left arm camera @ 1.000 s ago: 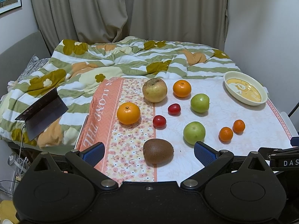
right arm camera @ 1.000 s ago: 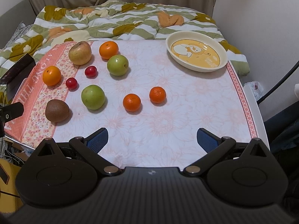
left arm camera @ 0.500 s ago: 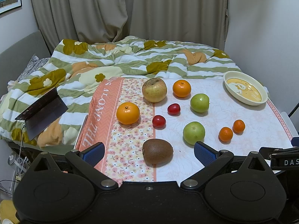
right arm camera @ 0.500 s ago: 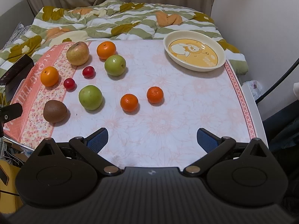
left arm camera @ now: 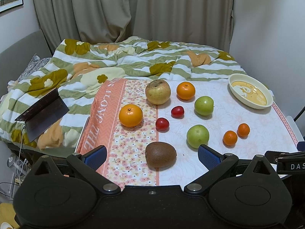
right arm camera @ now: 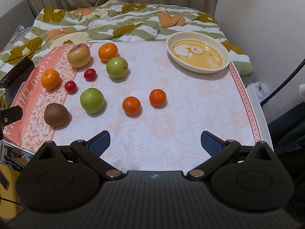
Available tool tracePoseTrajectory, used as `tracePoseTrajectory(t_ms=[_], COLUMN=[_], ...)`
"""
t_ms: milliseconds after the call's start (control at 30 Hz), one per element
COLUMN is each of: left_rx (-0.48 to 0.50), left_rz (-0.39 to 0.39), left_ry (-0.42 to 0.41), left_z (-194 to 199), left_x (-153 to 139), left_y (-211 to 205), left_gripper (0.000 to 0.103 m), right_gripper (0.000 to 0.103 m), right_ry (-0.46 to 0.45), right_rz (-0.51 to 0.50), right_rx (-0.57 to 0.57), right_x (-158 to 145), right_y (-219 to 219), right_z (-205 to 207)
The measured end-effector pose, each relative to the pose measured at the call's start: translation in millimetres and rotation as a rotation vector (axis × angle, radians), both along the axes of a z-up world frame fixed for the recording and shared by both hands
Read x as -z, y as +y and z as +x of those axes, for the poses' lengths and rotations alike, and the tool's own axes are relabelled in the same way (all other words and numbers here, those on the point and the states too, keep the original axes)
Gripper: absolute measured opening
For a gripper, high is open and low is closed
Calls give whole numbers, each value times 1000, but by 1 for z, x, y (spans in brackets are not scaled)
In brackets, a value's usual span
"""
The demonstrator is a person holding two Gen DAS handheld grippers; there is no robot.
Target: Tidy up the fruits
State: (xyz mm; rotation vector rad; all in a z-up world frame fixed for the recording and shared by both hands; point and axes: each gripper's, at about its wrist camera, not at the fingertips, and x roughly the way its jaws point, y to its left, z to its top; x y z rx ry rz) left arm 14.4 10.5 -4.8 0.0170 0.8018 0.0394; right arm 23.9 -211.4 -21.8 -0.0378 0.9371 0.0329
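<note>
A striped floral quilt (left arm camera: 118, 64) covers the bed behind a table spread with a pink-and-white floral tablecloth (right arm camera: 171, 110). At the cloth's far right corner rests a cream oval dish (right arm camera: 225, 54) with a yellow cartoon print inside; it holds no fruit. All fruit lies loose on the left half of the cloth, none touching another. Largest is a yellowish apple (left arm camera: 157, 92) at the far edge, with a large orange (left arm camera: 185, 90) just beside it to the right and a second large orange (left arm camera: 130, 115) nearer on the patterned strip. Two green apples follow: one (left arm camera: 203, 106) near the far orange, one (left arm camera: 197, 136) closer to the cameras. A brown kiwi (left arm camera: 160, 154) lies nearest the front edge. Two small mandarins (right arm camera: 131, 105) (right arm camera: 157, 97) sit side by side toward the centre, well apart from the dish. Two red cherry tomatoes (left arm camera: 177, 111) (left arm camera: 162, 123) lie between the oranges and the green apples. The left gripper (left arm camera: 152, 155) hovers at the front edge with fingers spread wide, straddling the kiwi in view without contact; the right gripper (right arm camera: 155, 142) is likewise spread wide over bare cloth, gripping nothing.
</note>
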Motion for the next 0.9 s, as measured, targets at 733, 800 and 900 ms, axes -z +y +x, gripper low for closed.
tracePoseTrajectory(t_ms=[733, 800, 900], left_rx=[6, 13, 22], left_rz=[-21, -18, -2], left_ry=[2, -6, -21], left_z=[2, 1, 2], left_x=[-1, -2, -4], left_y=[3, 4, 3], left_gripper=[103, 103, 103], right_gripper=[103, 103, 103], right_ry=[-5, -6, -14], right_rz=[3, 5, 12], right_rx=[-1, 1, 0], right_x=[-5, -6, -8], right_y=[2, 3, 4], right_z=[-2, -3, -4])
